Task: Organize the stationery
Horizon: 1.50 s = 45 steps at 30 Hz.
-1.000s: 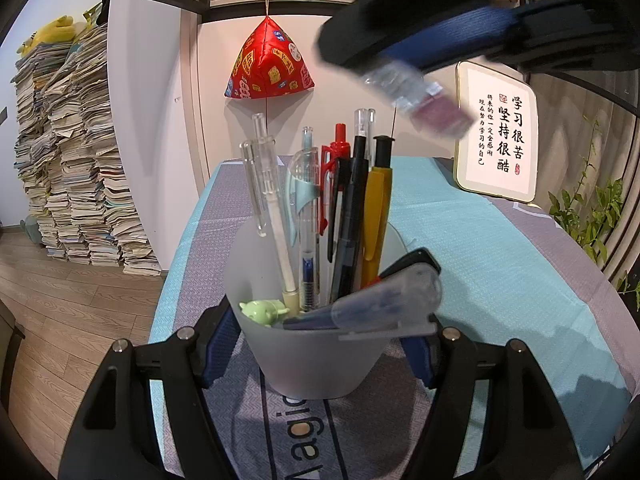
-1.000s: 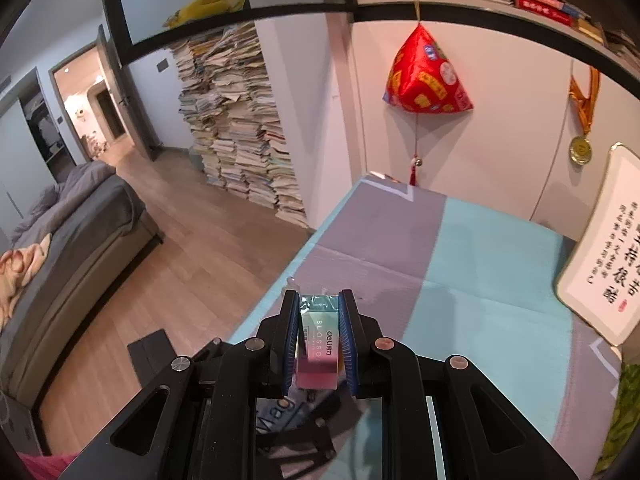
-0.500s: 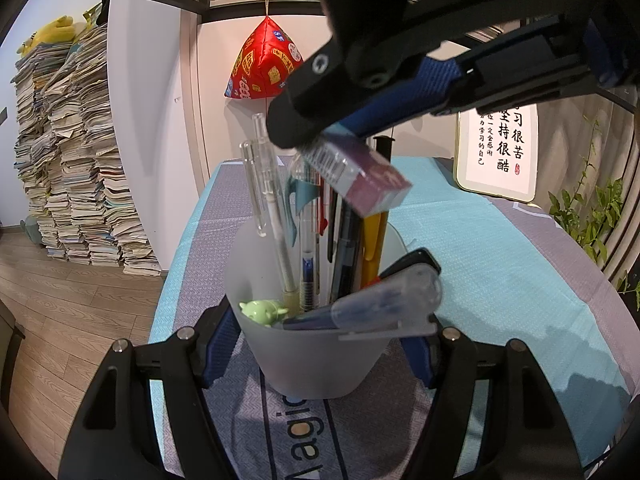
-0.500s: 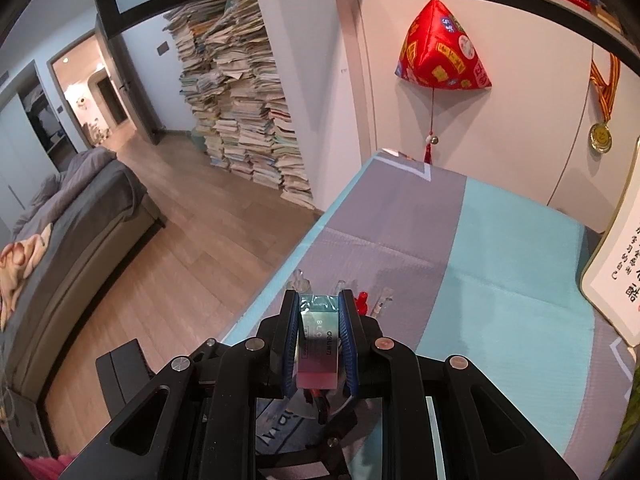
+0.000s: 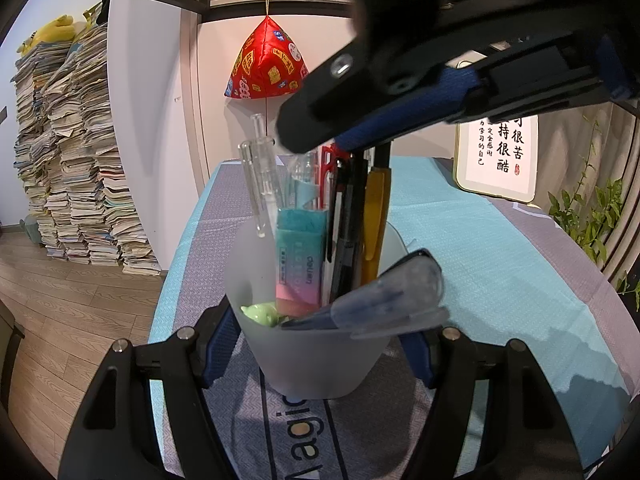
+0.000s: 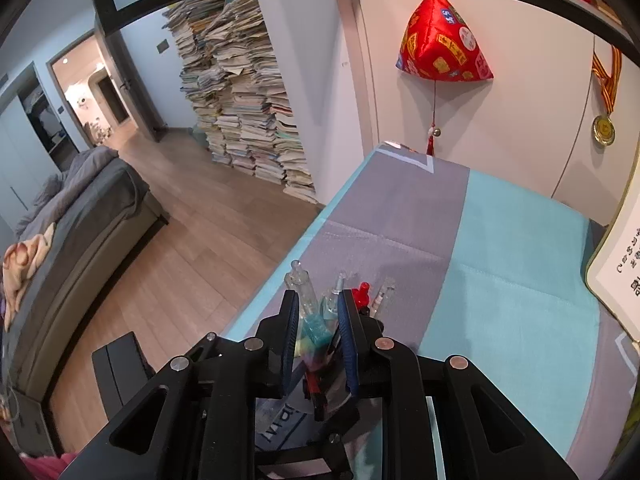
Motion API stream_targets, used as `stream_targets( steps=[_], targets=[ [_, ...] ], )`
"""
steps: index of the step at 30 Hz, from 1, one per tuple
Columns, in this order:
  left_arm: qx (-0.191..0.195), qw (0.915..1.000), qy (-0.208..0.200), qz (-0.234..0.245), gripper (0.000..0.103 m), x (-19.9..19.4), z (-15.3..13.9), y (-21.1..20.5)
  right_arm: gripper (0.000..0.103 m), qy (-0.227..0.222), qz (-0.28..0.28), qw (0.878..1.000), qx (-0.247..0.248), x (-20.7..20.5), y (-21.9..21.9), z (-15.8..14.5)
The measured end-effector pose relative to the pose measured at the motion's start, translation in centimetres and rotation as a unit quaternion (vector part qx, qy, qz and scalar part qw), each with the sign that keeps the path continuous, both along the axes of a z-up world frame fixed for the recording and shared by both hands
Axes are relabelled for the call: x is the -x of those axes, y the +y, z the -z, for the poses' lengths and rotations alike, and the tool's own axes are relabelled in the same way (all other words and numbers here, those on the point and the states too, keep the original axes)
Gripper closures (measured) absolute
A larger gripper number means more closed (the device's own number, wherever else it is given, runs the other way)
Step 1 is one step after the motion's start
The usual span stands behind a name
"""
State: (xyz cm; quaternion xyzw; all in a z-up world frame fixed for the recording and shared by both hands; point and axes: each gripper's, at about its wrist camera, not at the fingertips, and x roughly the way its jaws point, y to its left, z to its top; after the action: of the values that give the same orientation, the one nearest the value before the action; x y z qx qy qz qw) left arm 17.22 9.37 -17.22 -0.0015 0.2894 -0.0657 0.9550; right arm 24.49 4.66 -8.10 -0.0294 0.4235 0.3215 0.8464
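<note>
Eraser (image 5: 299,256) stands in the cup (image 5: 312,364) the left gripper (image 5: 316,344) clamps, right gripper (image 6: 318,340) parted above it

The left gripper (image 5: 316,332) is matte black plastic, its two arms cut with rounded triangular openings at about 7 and 5 o'clock and studded with round silver screw heads. Blue ribbed pads line the inner faces of its jaws. The right gripper (image 6: 318,336) is built the same: black angular arms, silver screws in a row, and blue pads.
</note>
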Motion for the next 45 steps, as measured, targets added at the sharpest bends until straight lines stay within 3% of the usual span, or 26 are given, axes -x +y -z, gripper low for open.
stream_targets(
  steps=[7,16,20,22,28,33,37,45],
  targets=[
    [0.006,1.0,0.002,0.001,0.031,-0.1,0.0,0.2,0.082,-0.002,0.027,0.999,-0.024,1.7,-3.9,-0.4],
    [0.029,0.999,-0.006,-0.034,0.022,-0.5,-0.9,0.3,0.082,0.035,0.106,0.991,-0.068,3.2,-12.3,1.9],
    [-0.007,0.9987,-0.012,-0.048,0.022,-1.2,-1.0,-0.5,0.082,0.047,0.125,0.987,-0.087,3.5,-14.7,2.7],
    [-0.007,0.9992,-0.008,-0.039,0.036,-1.4,-0.8,-0.7,0.082,0.051,0.127,0.986,-0.092,3.6,-15.4,3.0],
    [-0.004,0.9985,-0.006,-0.055,0.037,-1.7,-1.1,-1.1,0.082,0.052,0.134,0.985,-0.1,4.1,-17.3,3.6],
    [-0.021,0.9987,-0.016,-0.043,0.036,-2.6,-2.7,-3.7,0.082,0.042,0.158,0.984,-0.076,4.2,-19.1,4.8],
    [-0.036,0.999,-0.024,-0.011,0.036,-3.8,-3.7,-7.0,0.082,0.025,0.194,0.98,-0.014,4.2,-20.3,6.4],
    [-0.042,0.9984,-0.017,0.035,0.036,-6.2,-3.6,-12.6,0.082,0.037,0.248,0.968,-0.008,4.2,-24.6,9.3]
  ],
)
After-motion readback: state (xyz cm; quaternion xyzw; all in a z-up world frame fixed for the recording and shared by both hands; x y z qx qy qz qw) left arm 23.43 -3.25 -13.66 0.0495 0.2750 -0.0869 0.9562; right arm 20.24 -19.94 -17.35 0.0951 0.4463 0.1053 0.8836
